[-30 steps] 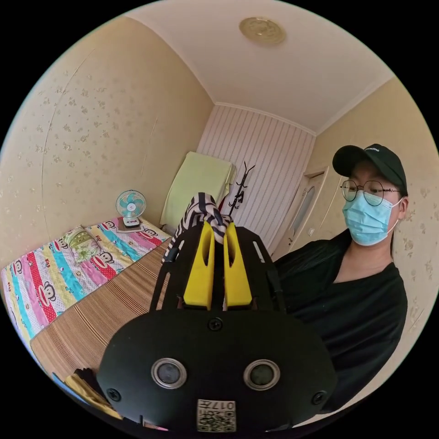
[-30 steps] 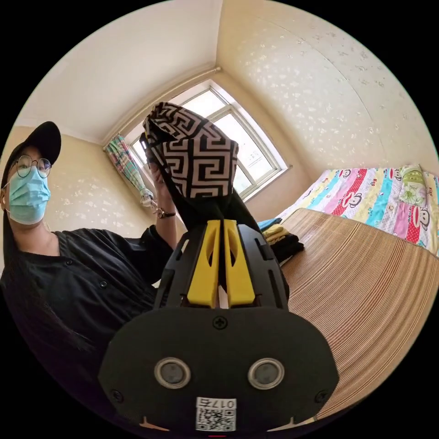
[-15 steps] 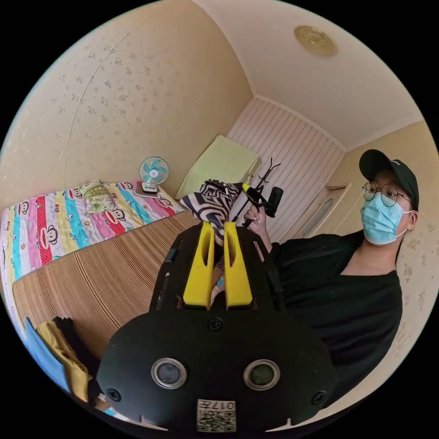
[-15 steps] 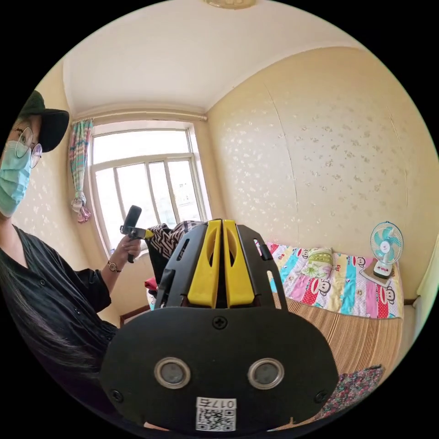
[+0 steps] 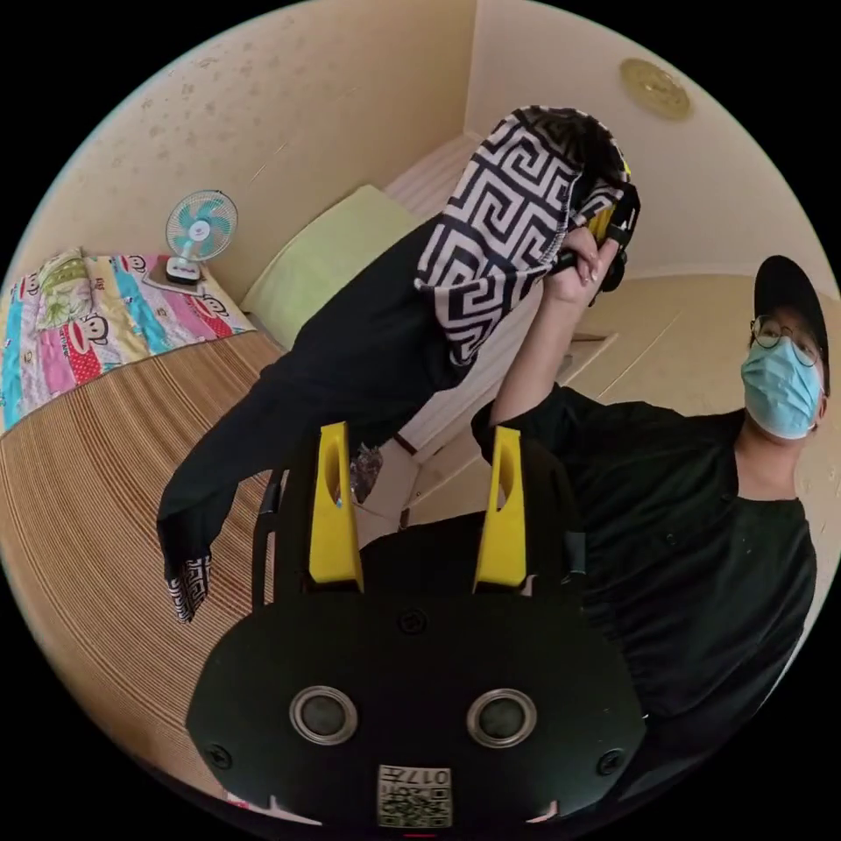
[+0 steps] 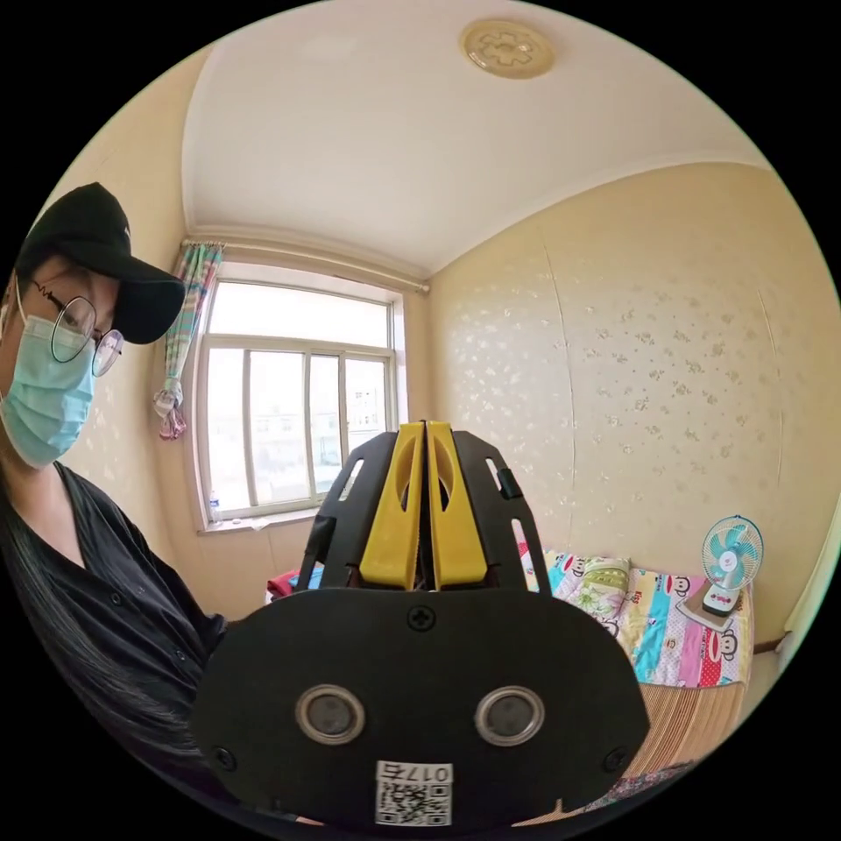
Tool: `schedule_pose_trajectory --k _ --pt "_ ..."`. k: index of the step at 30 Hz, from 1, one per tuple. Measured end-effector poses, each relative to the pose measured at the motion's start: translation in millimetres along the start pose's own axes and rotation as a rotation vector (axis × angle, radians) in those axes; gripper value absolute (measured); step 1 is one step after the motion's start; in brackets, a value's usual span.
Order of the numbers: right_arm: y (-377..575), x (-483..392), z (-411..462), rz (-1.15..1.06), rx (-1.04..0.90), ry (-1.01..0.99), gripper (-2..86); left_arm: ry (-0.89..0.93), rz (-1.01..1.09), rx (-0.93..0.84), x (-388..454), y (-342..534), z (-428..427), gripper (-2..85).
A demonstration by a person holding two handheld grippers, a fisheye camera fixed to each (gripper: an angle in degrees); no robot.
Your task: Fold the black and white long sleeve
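Currently the left gripper (image 5: 419, 504) has its two yellow jaws set wide apart with nothing between them. The right gripper (image 6: 425, 506) has its yellow jaws pressed together in the right gripper view; no cloth is visible between them there. In the left gripper view the right gripper sits at the top of the garment, where a hand (image 5: 578, 267) grips its handle, and the cloth bunches around it, so the grip appears to be on the fabric, though the contact itself is hidden.

The black and white long sleeve garment with a maze-pattern panel (image 5: 491, 236) hangs in the air from that raised gripper, above the striped woven bed mat (image 5: 96, 491). One black sleeve with a patterned cuff (image 5: 188, 583) dangles down toward the mat.

Judged from these views, no fold is made yet: the garment is lifted, not spread flat. Remaining work: lay it on the mat, smooth it, fold the sleeves inward, then fold the body.
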State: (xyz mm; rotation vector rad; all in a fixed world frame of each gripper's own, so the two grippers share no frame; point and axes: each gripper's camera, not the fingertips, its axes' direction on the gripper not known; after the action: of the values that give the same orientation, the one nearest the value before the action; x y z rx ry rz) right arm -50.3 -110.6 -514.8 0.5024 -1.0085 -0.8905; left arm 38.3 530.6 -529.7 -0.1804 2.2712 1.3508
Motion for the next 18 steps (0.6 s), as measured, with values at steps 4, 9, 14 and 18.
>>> schedule_pose_trajectory --k 4,9,14,18 --pt "-14 -12 -7 -0.016 -0.014 0.117 0.2 -0.151 0.121 -0.001 44 -21 1 21.4" --pt "-20 -20 -23 -0.018 0.005 0.137 0.2 -0.094 0.089 0.092 67 -28 -28 18.5" --pt "-22 -9 -48 0.013 0.032 0.02 0.3 0.085 -0.001 0.244 46 -31 -92 18.1" --pt "-24 14 -59 0.09 0.044 -0.127 0.4 0.26 -0.077 0.296 27 -39 -123 17.7"
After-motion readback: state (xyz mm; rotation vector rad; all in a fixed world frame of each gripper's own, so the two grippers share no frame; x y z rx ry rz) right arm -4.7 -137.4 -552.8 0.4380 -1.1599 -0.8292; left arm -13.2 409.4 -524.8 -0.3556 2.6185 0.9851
